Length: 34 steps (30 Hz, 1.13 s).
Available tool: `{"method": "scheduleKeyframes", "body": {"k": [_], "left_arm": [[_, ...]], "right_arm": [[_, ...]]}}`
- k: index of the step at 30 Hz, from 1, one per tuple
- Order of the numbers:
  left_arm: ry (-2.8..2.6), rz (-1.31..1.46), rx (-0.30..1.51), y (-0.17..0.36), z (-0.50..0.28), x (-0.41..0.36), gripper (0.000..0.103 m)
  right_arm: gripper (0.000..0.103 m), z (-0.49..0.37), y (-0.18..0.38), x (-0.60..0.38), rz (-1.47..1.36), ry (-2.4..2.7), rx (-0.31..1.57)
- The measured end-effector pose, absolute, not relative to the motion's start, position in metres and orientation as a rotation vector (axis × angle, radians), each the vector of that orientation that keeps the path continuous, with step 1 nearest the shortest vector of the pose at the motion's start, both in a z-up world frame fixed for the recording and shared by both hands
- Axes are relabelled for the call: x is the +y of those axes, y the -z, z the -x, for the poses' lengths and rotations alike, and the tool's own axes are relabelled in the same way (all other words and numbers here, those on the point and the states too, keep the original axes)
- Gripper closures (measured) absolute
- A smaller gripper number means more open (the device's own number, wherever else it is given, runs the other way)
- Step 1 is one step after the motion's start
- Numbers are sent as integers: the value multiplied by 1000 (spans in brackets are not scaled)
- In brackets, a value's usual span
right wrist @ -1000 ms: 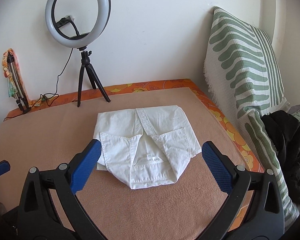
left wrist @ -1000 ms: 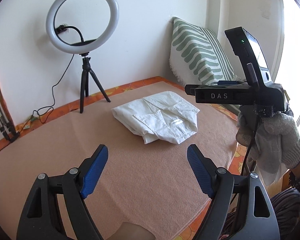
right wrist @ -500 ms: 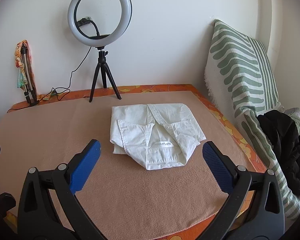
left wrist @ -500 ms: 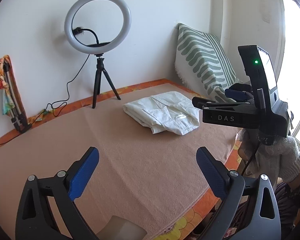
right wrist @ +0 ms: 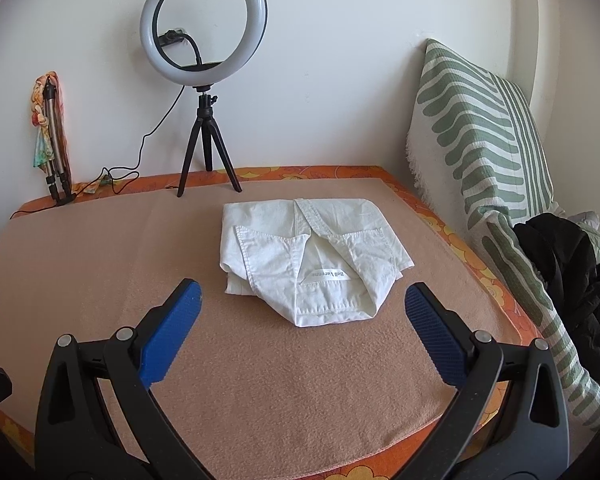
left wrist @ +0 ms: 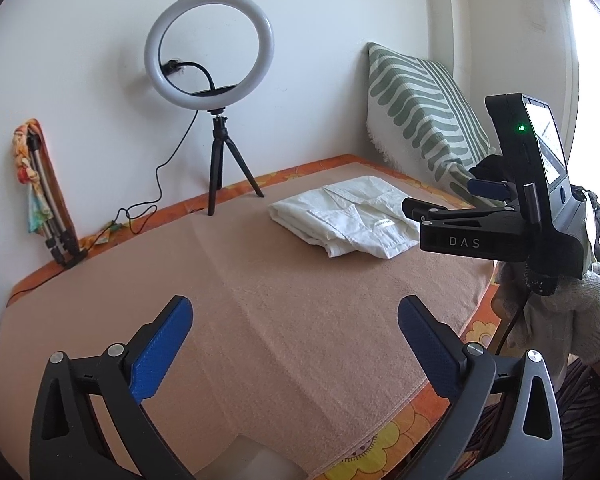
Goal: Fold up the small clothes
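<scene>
Left wrist: our left gripper (left wrist: pixel 294 344) hangs over bare brown blanket (left wrist: pixel 300 320), jaws opening, nothing between them. Folded white shirt (left wrist: pixel 346 218) lies well ahead, far right of blanket. Gloved right hand (left wrist: pixel 560 320) at right edge.

Right wrist: our right gripper (right wrist: pixel 300 328) spread wide, empty; shirt (right wrist: pixel 314 256) just ahead, untouched.

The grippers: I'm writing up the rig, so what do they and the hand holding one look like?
Both the left gripper and the right gripper have black frames, silver rivets and textured blue pads on the jaws. Seen from the left wrist, the right one carries white "DAS" lettering, a green light and a black cable; the hand wears a grey knitted glove.
</scene>
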<state>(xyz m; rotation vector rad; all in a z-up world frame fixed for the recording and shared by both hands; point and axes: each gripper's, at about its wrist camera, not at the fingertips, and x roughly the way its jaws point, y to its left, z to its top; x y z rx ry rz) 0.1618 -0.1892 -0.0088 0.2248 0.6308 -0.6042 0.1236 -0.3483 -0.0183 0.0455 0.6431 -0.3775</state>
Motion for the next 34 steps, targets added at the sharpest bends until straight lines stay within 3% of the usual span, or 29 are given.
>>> {"method": "scheduleKeyframes", "body": {"k": [34], "left_arm": [[569, -201, 637, 12, -165, -172, 1]], "right_arm": [[0, -125, 21, -342, -46, 366, 654]]}}
